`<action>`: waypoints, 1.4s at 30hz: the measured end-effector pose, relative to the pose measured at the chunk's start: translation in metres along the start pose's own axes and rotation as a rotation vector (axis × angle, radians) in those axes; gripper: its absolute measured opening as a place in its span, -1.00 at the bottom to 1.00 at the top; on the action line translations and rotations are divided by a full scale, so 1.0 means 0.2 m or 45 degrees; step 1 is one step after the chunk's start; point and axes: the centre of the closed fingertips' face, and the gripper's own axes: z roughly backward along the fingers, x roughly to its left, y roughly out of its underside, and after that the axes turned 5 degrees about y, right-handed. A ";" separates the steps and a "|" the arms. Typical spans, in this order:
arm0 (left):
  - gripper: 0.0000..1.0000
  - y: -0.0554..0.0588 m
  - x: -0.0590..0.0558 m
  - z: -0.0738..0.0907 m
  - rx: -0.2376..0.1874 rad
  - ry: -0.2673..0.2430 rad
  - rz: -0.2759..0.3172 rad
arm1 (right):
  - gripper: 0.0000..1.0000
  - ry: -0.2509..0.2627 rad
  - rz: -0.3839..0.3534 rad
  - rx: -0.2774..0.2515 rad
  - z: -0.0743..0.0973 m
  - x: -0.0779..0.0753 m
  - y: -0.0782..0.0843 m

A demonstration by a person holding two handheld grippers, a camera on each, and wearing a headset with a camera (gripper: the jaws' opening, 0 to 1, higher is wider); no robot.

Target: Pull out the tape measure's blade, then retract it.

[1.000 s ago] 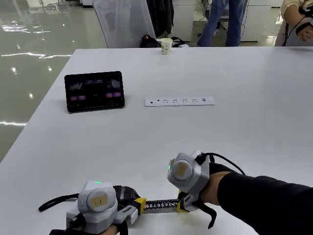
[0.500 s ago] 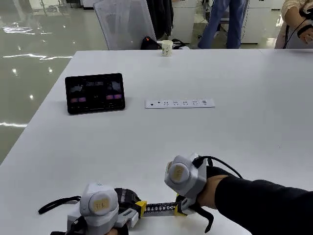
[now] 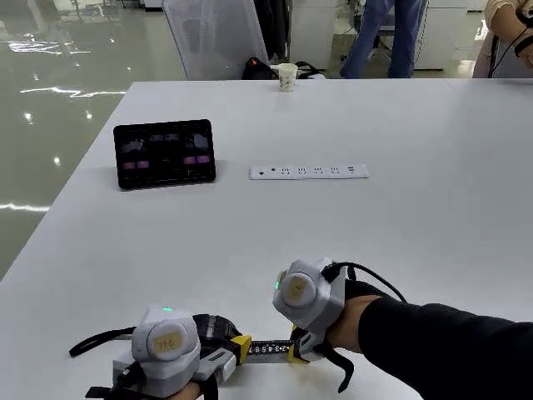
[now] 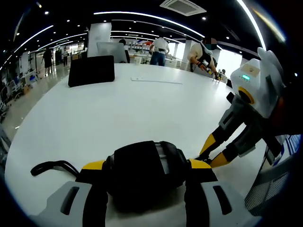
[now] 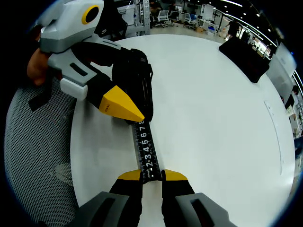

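Blade (image 5: 144, 151) shorter, white numerals, black case (image 4: 142, 170)

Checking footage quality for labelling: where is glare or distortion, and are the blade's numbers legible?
Head view: bright reflections on the glossy floor, table evenly lit. Right gripper view: fisheye bends the table edge, blade numbers sharp. Left gripper view: tape measure case dark, featureless.

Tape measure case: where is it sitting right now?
In the head view the tape measure case sits bottom left at the near edge of the table, clamped in the left gripper, its blade running right to the right gripper.
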 end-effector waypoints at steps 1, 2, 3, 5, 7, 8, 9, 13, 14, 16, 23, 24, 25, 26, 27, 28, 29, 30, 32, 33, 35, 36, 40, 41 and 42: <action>0.21 0.00 0.00 0.00 0.000 0.000 0.001 | -0.76 -0.001 -0.008 -0.002 0.00 0.00 0.00; 0.21 0.00 0.00 0.00 -0.001 0.000 0.002 | -0.76 -0.004 -0.033 -0.006 0.00 0.00 -0.01; 0.21 0.00 0.00 0.00 -0.002 0.000 0.003 | -0.76 -0.005 -0.038 -0.007 0.00 0.00 -0.02; 0.21 0.00 0.00 0.00 -0.003 0.001 0.006 | -0.76 -0.004 -0.033 -0.012 -0.01 0.00 -0.02; 0.21 0.00 0.00 0.00 -0.003 0.003 0.009 | -0.76 -0.003 -0.036 -0.023 -0.01 0.01 -0.03; 0.21 0.00 0.00 0.00 -0.002 0.004 0.009 | -0.76 -0.003 -0.034 -0.025 -0.02 0.01 -0.04; 0.21 0.00 0.00 0.00 -0.001 0.005 0.012 | -0.77 -0.005 -0.024 -0.030 -0.02 0.01 -0.04; 0.21 0.00 0.00 0.00 0.001 0.006 0.012 | -0.77 -0.027 -0.046 -0.056 -0.03 0.02 -0.07; 0.21 0.00 0.00 0.00 0.001 0.008 0.011 | -0.77 -0.032 -0.052 -0.063 -0.03 0.02 -0.07; 0.21 0.00 0.00 0.00 0.001 0.010 0.012 | -0.77 -0.036 -0.046 -0.074 -0.03 0.02 -0.08; 0.22 0.00 0.00 0.00 0.001 0.025 0.002 | -0.77 -0.058 -0.096 -0.140 -0.05 0.05 -0.14; 0.22 0.00 0.00 0.00 0.002 0.027 0.004 | -0.77 -0.055 -0.081 -0.148 -0.06 0.05 -0.15; 0.22 0.00 0.00 0.00 0.003 0.028 0.004 | -0.77 -0.056 -0.075 -0.148 -0.06 0.05 -0.16; 0.22 0.00 0.00 0.00 0.004 0.028 0.003 | -0.77 -0.054 -0.066 -0.153 -0.06 0.05 -0.16; 0.22 0.00 0.00 0.00 0.005 0.028 0.003 | -0.77 -0.051 -0.072 -0.154 -0.07 0.05 -0.16; 0.22 0.00 0.00 0.00 0.006 0.028 0.002 | -0.77 -0.047 -0.076 -0.158 -0.07 0.06 -0.17; 0.22 0.00 0.00 0.00 0.006 0.029 0.003 | -0.76 -0.042 -0.074 -0.163 -0.07 0.06 -0.17; 0.22 0.00 0.00 0.00 0.006 0.031 0.005 | -0.76 -0.041 -0.077 -0.166 -0.07 0.06 -0.18; 0.22 0.00 0.00 0.00 0.008 0.035 0.009 | -0.77 -0.045 -0.074 -0.186 -0.08 0.06 -0.19; 0.22 0.00 0.00 0.00 0.009 0.037 0.012 | -0.77 -0.049 -0.081 -0.194 -0.08 0.06 -0.20; 0.22 0.00 0.00 0.00 0.016 0.041 0.006 | -0.77 -0.067 -0.109 -0.236 -0.08 0.07 -0.23; 0.22 0.00 0.00 0.01 0.017 0.043 0.010 | -0.77 -0.066 -0.108 -0.239 -0.09 0.07 -0.23; 0.22 0.00 0.00 0.01 0.021 0.050 0.009 | -0.77 -0.074 -0.111 -0.264 -0.09 0.09 -0.26; 0.22 0.00 0.00 0.01 0.021 0.050 0.009 | -0.77 -0.077 -0.113 -0.264 -0.09 0.10 -0.27; 0.22 0.00 0.00 0.01 0.021 0.050 0.009 | -0.77 -0.077 -0.110 -0.272 -0.09 0.09 -0.27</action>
